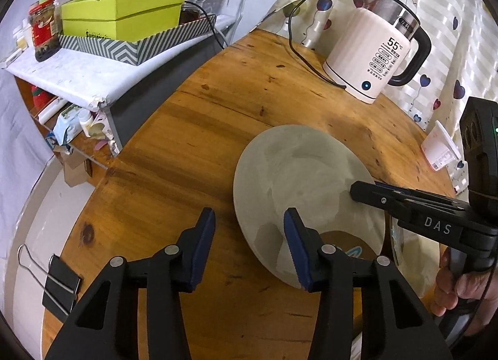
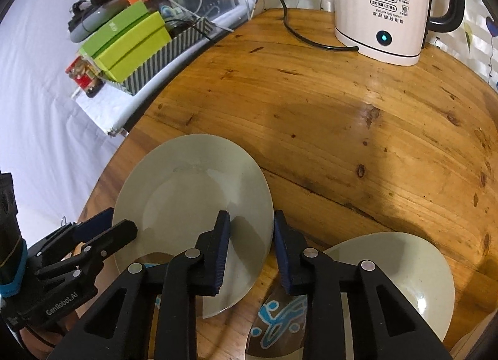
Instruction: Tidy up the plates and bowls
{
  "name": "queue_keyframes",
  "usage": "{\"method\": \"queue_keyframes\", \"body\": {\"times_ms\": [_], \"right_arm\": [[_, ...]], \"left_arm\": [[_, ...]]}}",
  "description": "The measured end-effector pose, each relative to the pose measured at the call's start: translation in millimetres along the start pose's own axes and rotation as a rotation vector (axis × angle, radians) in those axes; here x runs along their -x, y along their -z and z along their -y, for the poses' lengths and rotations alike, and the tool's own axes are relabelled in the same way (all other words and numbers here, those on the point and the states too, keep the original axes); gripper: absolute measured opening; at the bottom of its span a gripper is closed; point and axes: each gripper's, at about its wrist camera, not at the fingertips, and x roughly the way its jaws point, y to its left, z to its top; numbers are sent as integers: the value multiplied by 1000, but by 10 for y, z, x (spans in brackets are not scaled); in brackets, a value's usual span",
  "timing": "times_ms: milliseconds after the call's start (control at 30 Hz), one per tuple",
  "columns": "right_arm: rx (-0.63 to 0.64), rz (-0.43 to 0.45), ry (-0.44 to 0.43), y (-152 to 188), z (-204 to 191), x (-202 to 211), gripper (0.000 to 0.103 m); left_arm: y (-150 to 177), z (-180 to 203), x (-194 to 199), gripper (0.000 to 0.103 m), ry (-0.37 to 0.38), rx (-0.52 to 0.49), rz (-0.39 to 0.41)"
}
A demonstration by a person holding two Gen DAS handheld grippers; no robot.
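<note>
While straddling opposite rims of the pale grey-green round ceramic plate (image 2: 190, 201) tilted on the wooden worktop (image 2: 342, 129), both fingers (image 1: 297, 245) unclenched, pads not pressing yet, could totally skid it off sideways.

The right gripper (image 2: 250, 251) sits over the edge of a pale plate (image 2: 190, 198) on the wooden table (image 2: 358, 117), one finger on each side. A second plate (image 2: 404, 269) lies beside it, and a white kettle (image 2: 379, 14) stands far back.
</note>
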Motion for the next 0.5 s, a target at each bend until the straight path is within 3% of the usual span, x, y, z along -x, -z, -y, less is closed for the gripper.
{"method": "queue_keyframes", "body": {"times_ms": [133,500], "right_arm": [[-6,2,-6,-13,-1,-7,26],[-10,0,-13,-10,-31,29,25]], "left_arm": [[-24,9,-28,35,19,-5,-1],[-23,-20,35,35,31,15,10]]}}
